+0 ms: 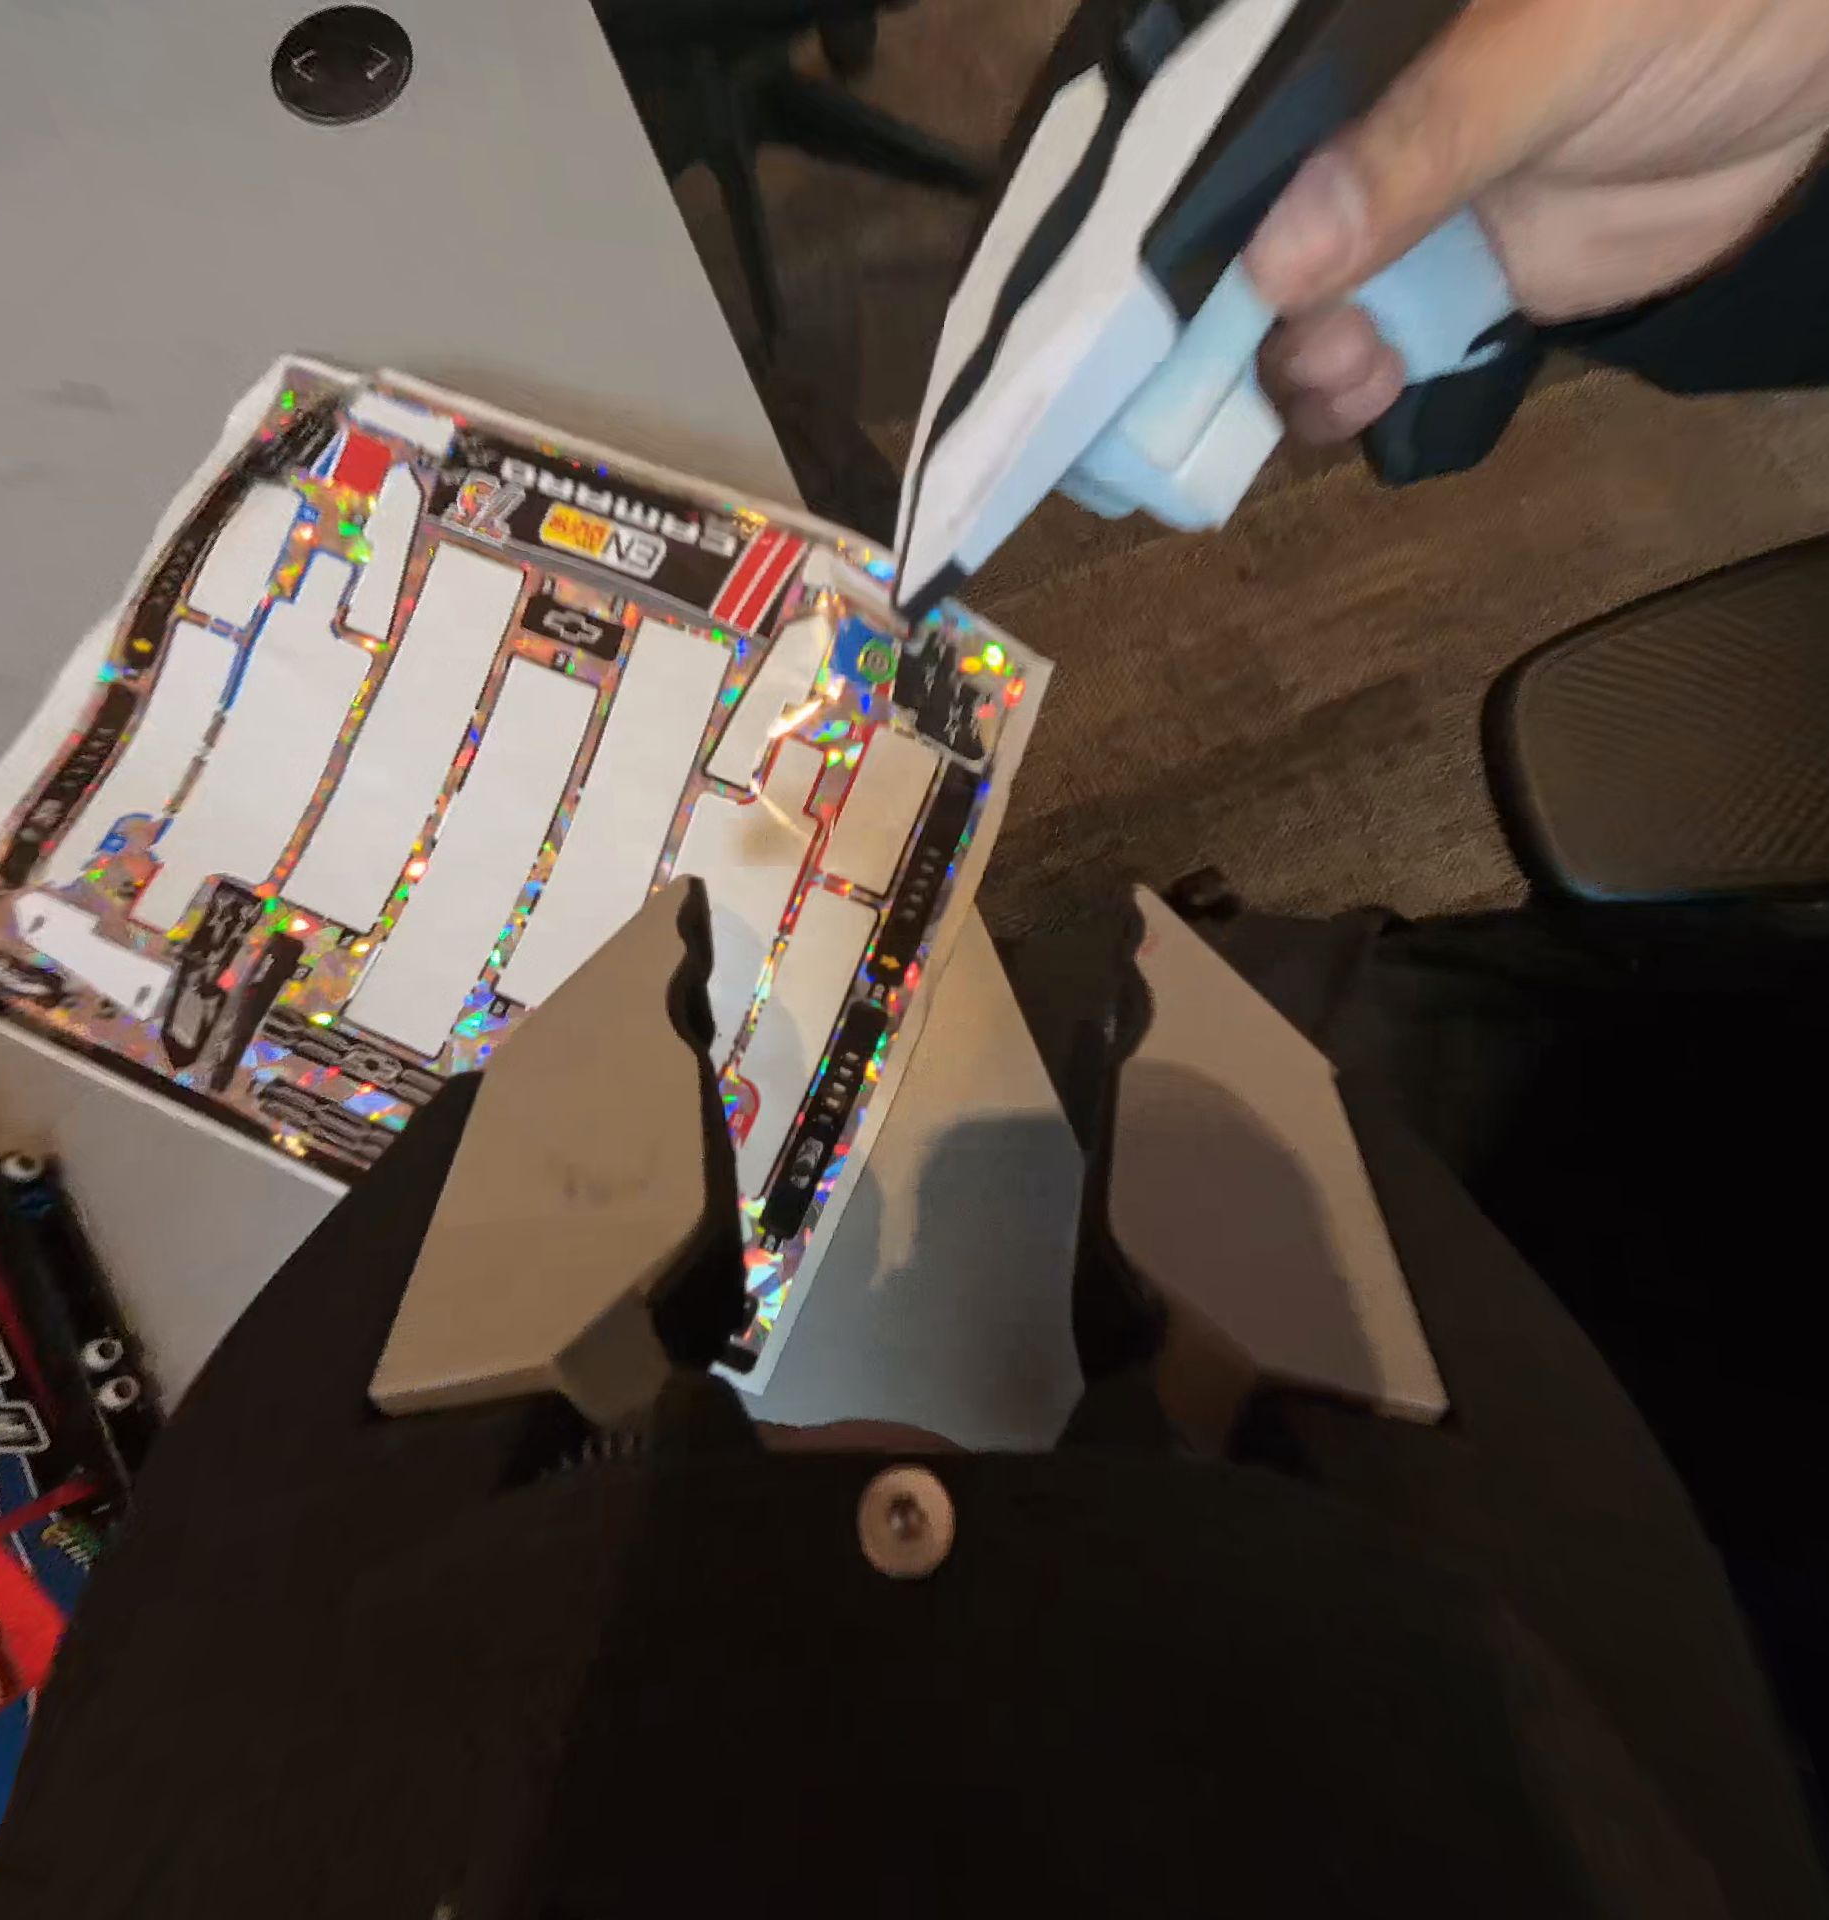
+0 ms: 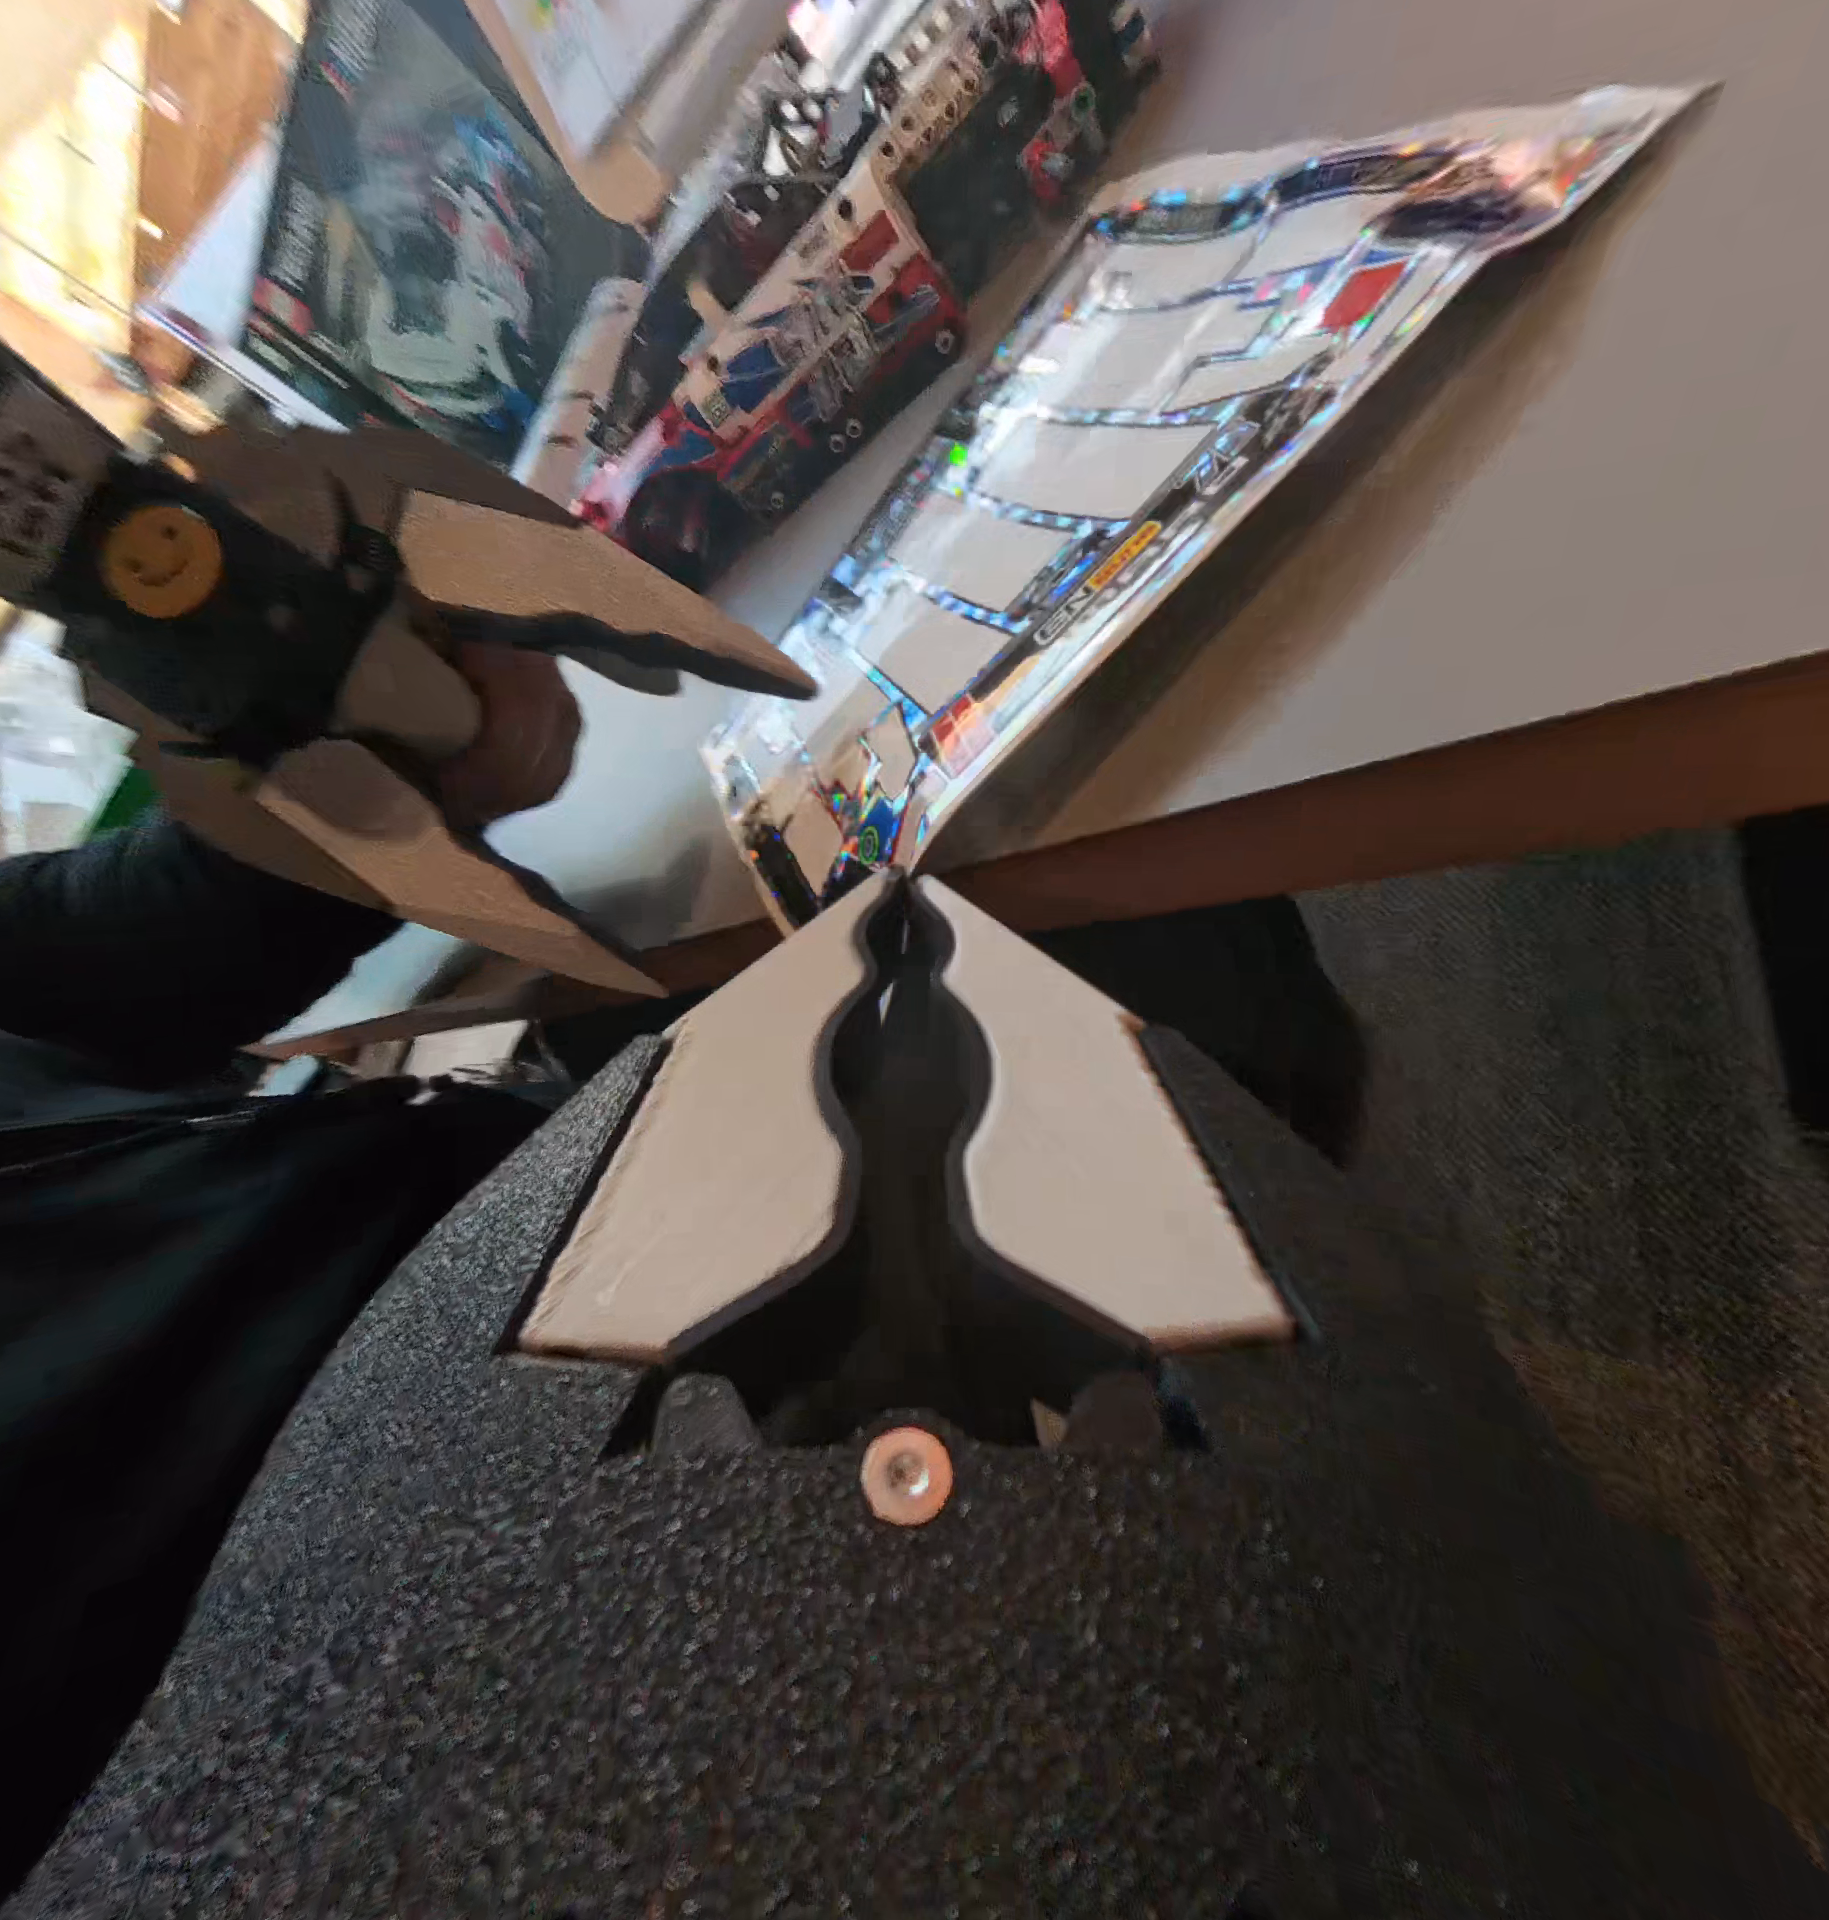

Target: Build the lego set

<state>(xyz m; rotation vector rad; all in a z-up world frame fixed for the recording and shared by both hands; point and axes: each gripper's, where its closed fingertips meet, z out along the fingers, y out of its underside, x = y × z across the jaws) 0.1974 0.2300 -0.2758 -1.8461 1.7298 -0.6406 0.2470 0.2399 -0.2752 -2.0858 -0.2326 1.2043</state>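
Observation:
A holographic sticker sheet (image 1: 453, 748) with mostly blank white cut-outs lies on the white table (image 1: 162, 260), one corner reaching past the table's edge. My right gripper (image 2: 902, 881) is shut on that corner of the sheet (image 2: 1128, 457); the sheet's right side stands raised off the table. It also shows in the left wrist view (image 1: 920, 603), coming in from the upper right with a hand on its handle. My left gripper (image 1: 910, 904) is open and empty, hovering over the sheet's near end. It also shows wide open in the right wrist view (image 2: 723, 831).
A partly built red, white and blue lego car (image 2: 785, 343) stands beyond the sheet, also at the lower left (image 1: 48, 1299). A dark box (image 2: 401, 239) stands behind it. An office chair (image 1: 1699, 727) and carpet lie past the table edge (image 2: 1409, 779). Spacing between my two grippers at the tips: around 6 cm.

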